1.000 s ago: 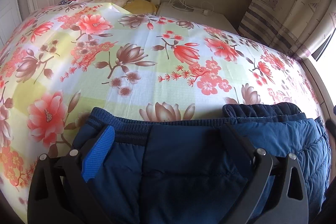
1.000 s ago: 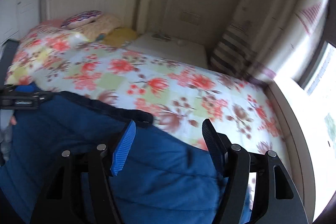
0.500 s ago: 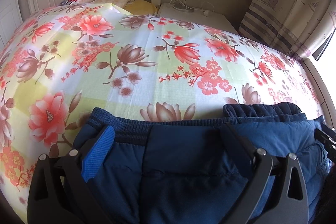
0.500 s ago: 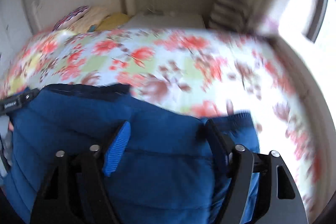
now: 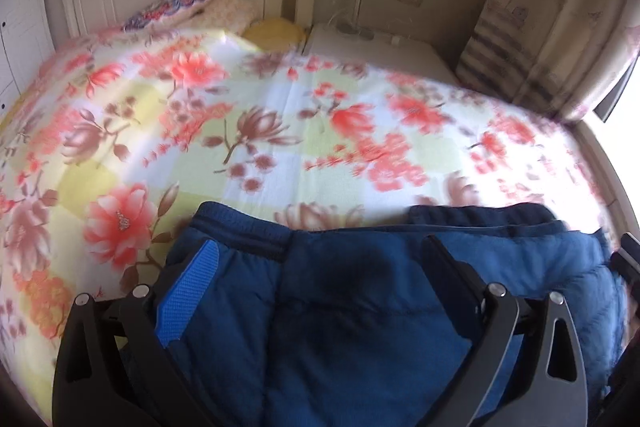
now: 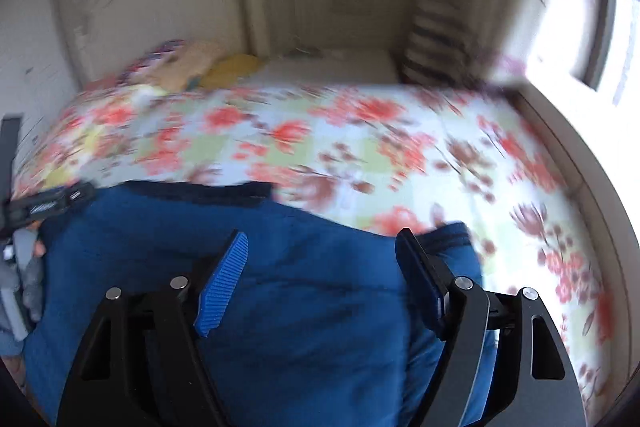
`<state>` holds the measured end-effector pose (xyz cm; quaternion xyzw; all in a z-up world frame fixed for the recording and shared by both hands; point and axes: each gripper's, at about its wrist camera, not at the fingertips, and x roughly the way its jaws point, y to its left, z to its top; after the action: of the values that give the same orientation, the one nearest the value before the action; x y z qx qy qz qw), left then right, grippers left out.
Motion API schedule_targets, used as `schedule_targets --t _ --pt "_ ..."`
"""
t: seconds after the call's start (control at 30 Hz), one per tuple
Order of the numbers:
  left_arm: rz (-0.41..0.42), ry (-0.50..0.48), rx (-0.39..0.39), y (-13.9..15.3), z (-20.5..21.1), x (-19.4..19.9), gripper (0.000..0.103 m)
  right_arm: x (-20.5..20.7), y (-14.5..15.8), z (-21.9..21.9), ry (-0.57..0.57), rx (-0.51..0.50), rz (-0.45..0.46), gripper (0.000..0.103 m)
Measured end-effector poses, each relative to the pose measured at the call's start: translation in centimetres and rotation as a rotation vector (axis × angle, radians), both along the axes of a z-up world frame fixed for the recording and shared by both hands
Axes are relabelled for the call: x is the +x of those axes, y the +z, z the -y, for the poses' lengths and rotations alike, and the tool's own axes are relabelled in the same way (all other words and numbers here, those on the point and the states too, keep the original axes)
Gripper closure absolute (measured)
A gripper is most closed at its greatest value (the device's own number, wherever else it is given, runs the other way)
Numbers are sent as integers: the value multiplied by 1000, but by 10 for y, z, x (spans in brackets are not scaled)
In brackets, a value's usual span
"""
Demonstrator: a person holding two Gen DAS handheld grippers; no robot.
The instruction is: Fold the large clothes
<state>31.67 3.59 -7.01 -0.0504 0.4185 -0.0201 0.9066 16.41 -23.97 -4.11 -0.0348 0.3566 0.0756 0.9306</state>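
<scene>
Blue padded garment on floral bed.
Left tongs spread wide above it; right tongs opening, nothing pinched.

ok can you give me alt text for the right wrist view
The right tool hangs over a padded blue garment lying on a bed with a flowered sheet; its jaws are opening, with the fabric below and between them but not pinched. The picture is blurred; pillows and a white headboard sit at the far end.
</scene>
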Motion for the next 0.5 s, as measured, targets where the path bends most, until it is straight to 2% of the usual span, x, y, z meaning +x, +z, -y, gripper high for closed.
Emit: schedule_targets --t 0.07,0.17,0.2,0.23,0.27,0.3,0.43,0.5 --pt "36 -71 -9 18 21 -25 3 -20 4 -38 119 -110 14 20" --pt "83 -144 98 22 58 -54 2 -31 -18 -76 235 -218 -53 15" --pt "63 -165 141 12 69 -58 2 -31 -34 -86 257 -263 -91 15" --pt "1 -191 196 -11 82 -56 2 -31 -47 -91 261 -284 -91 15" --pt "-35 -199 217 -24 87 -53 2 -30 -49 -88 257 -250 -83 15" --pt "-43 -199 214 -34 88 -50 2 -27 -48 -82 250 -211 -102 15" --pt "-25 -158 113 -27 68 -52 2 -28 -40 -63 181 -162 -95 15" --pt "15 -87 86 -17 46 -60 2 -32 -32 -45 121 -148 -70 15"
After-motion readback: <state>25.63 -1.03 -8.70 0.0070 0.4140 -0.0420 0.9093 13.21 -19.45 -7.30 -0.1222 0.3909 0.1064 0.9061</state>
